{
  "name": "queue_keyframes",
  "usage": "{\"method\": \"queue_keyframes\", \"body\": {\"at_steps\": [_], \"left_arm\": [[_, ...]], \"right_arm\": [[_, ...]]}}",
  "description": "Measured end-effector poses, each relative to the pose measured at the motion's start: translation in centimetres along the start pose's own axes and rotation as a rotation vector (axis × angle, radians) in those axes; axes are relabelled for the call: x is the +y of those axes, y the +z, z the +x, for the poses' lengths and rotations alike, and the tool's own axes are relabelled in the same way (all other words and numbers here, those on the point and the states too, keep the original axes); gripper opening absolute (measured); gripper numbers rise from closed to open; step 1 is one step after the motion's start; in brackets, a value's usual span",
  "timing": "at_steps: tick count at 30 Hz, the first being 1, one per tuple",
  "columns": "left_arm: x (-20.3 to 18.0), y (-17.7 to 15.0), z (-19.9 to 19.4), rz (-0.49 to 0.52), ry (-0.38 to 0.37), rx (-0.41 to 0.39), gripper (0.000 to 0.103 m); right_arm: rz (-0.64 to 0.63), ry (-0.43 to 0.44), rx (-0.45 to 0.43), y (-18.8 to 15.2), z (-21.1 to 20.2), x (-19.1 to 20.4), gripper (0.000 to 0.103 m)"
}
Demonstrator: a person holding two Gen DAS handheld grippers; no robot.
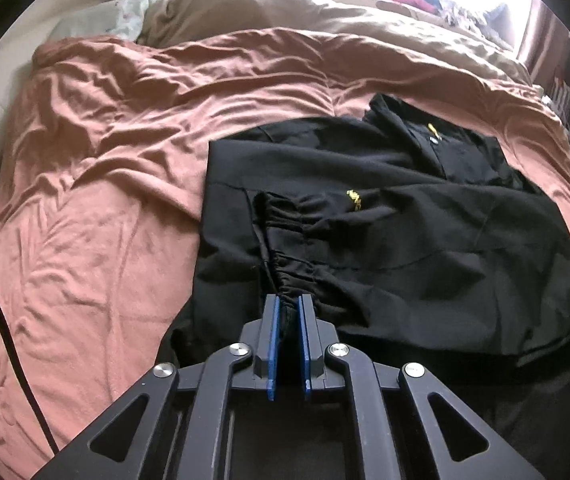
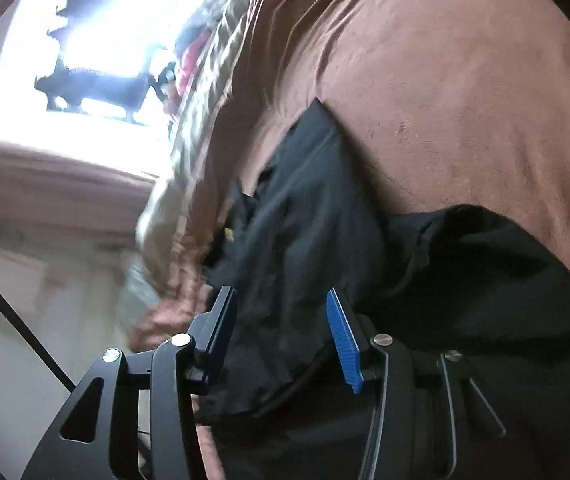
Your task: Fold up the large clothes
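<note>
Black jacket (image 1: 425, 216) lies half-folded on the rust bedspread (image 1: 97, 184), left gripper (image 1: 288, 306) pinching its gathered elastic cuff (image 1: 289, 240), right gripper (image 2: 281, 300) gaping over loose cloth; risk: cuff slips out or the drag rucks layers beneath.

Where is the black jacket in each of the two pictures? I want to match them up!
Left wrist view: the black fabric jacket with yellow marks lies centre-right, its gathered cuff pinched in the left gripper.
Right wrist view: it fills the lower middle and right, and the open right gripper has it between its fingers.
Shared landmark: the wrinkled rust-brown bed cover under the jacket.
</note>
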State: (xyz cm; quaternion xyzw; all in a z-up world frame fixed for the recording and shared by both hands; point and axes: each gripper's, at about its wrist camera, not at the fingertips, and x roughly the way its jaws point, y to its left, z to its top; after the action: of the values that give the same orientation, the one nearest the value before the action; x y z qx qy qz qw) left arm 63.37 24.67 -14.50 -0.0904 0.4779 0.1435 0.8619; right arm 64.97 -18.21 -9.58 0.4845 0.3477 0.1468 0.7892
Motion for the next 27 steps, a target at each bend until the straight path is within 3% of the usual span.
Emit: {"method": "queue_keyframes", "body": {"at_steps": [3, 4, 6, 11, 15, 20, 27], "left_arm": [[1.0, 0.0, -0.8, -0.024, -0.013, -0.001, 0.011], [1.2, 0.1, -1.4, -0.027, -0.007, -0.016, 0.011], [1.5, 0.5, -2.6, -0.025, -0.002, -0.048, 0.014], [0.4, 1.1, -3.2, 0.009, -0.019, -0.074, 0.033], [-1.2, 0.2, -0.7, 0.049, -0.044, -0.021, 0.033], [-1.5, -1.2, 4.2, 0.042, -0.023, 0.089, 0.033], [-1.3, -1.6, -0.5, 0.023, -0.067, 0.019, 0.033]], "right_arm": [[0.009, -0.166, -0.038, 0.4, 0.5, -1.4, 0.045], [0.037, -0.179, -0.043, 0.6, 0.6, -2.1, 0.045], [0.074, -0.148, -0.041, 0.9, 0.6, -2.7, 0.045], [-0.004, -0.169, -0.074, 0.3, -0.3, -1.3, 0.045], [-0.045, -0.148, -0.039, -0.6, 0.8, -0.6, 0.045], [-0.069, -0.232, 0.003, 0.7, 3.2, -1.3, 0.045], [-0.098, -0.177, -0.005, 0.0, 1.4, 0.2, 0.045]]}}
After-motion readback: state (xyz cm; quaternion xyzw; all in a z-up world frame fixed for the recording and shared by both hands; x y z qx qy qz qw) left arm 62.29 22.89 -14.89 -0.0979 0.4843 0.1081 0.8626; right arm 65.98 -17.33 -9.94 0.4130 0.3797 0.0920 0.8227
